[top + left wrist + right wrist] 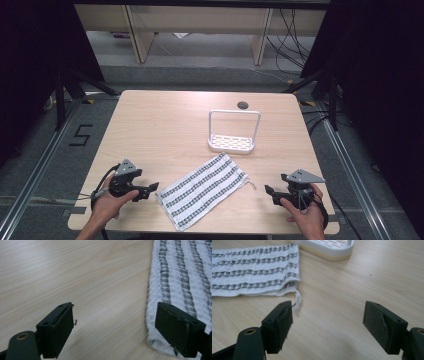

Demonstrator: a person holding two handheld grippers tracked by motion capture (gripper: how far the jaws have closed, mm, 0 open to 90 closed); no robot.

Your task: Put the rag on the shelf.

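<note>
A white cloth with grey patterned stripes (202,190) lies flat and askew near the table's front edge. My left gripper (151,190) is low at the cloth's left end, held in a hand. In the left gripper view the gripper (115,332) is open; one jaw is over bare wood and the other over the cloth's (180,277) hemmed corner. My right gripper (270,193) is a short way right of the cloth's other end. In the right gripper view it (328,327) stands open over bare wood, with the cloth (254,272) and its loose thread loop (297,301) just ahead of one jaw.
A white wire-framed rack with a slotted base (234,131) stands behind the cloth at mid-table; its base (332,247) is ahead in the right gripper view. A dark round grommet (242,105) sits near the table's (150,125) far edge. Black stands flank the table.
</note>
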